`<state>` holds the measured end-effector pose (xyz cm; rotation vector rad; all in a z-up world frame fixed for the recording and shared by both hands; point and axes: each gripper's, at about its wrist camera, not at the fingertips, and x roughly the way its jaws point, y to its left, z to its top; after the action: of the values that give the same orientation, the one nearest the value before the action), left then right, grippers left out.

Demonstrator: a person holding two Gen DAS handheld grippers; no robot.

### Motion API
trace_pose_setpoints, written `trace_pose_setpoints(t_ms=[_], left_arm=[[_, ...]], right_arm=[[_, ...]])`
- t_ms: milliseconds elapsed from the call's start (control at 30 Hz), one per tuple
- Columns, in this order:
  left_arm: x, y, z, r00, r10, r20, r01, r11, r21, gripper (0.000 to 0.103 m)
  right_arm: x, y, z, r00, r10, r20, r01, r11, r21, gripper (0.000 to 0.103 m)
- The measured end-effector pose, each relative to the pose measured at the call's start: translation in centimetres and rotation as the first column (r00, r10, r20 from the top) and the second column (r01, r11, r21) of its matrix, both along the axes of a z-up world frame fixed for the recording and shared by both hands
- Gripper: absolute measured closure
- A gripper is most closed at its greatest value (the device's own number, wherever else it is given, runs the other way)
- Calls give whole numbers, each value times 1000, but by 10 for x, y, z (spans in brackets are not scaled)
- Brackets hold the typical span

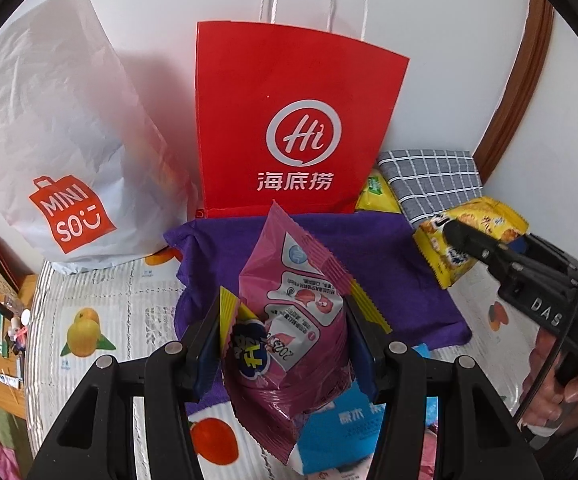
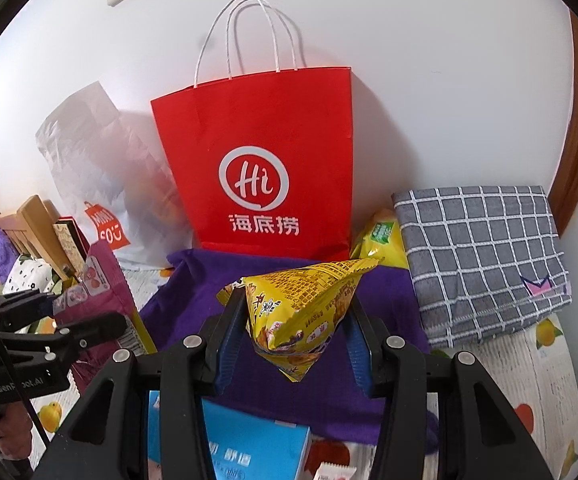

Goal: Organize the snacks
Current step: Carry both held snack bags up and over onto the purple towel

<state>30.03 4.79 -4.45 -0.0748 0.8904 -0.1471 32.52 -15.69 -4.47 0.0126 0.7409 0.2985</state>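
Observation:
My left gripper is shut on a pink snack packet, with a smaller yellow packet pinched in beside it, above the purple cloth. My right gripper is shut on a yellow snack packet, also seen in the left wrist view. A red paper bag with white handles stands upright against the wall just beyond both grippers. The left gripper and pink packet show at the left of the right wrist view.
A white plastic MINISO bag stands left of the red bag. A folded grey checked cloth and another yellow packet lie to its right. A blue box and small packets lie near me on the fruit-print tablecloth.

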Motion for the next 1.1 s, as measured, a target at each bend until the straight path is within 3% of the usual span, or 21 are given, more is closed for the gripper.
trace_pose_setpoints(t_ms=[333, 1100], left_arm=[[28, 7, -23, 999, 13, -37, -12, 1000, 21, 51], [72, 7, -74, 989, -12, -144, 12, 1000, -3, 51]], right_arm=[[29, -14, -25, 999, -8, -35, 8, 1000, 2, 56], [61, -21, -88, 984, 15, -177, -35, 993, -110, 56]])
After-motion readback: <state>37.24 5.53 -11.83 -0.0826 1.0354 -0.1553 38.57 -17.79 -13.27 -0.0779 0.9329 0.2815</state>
